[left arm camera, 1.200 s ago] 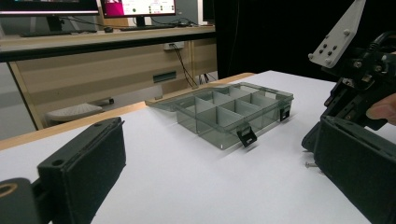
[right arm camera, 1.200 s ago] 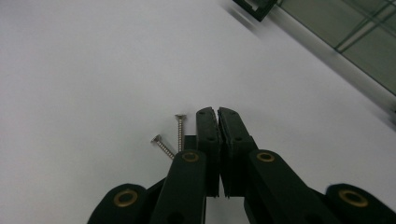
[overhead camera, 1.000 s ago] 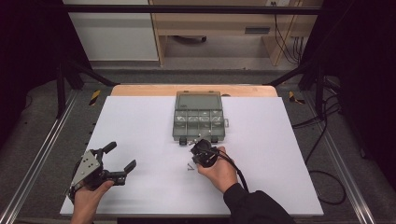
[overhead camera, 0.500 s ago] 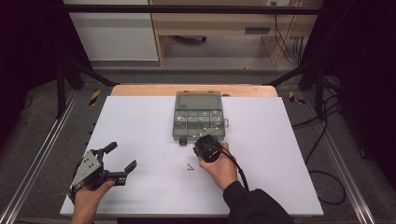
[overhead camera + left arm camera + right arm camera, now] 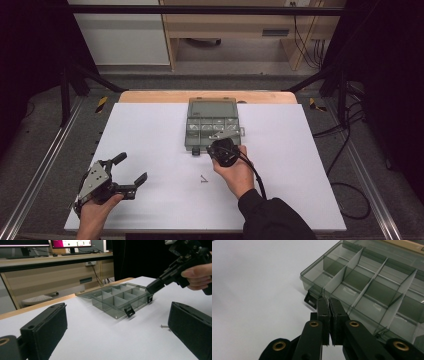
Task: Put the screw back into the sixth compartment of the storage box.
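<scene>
The right gripper (image 5: 329, 305), jaws pressed together, hangs at the near rim of the clear grey plastic compartment box (image 5: 212, 126) mid-counter (image 5: 150, 130). Whether anything is pinched, I cannot tell. A small metal screw (image 5: 203, 179) lies nearby. The left gripper (image 5: 131, 172) rests wide apart. Release low inside one compartment.

In the high view, the right gripper (image 5: 221, 150) covers the near edge of the smoky transparent plastic compartment box (image 5: 212, 125) at frame centre, so whether anything is pinched between its fingers cannot be told. The small metal screw (image 5: 203, 179) on the white counter (image 5: 150, 135) is too small to make out. In the right gripper view, the box is cut off by the right edge.
</scene>
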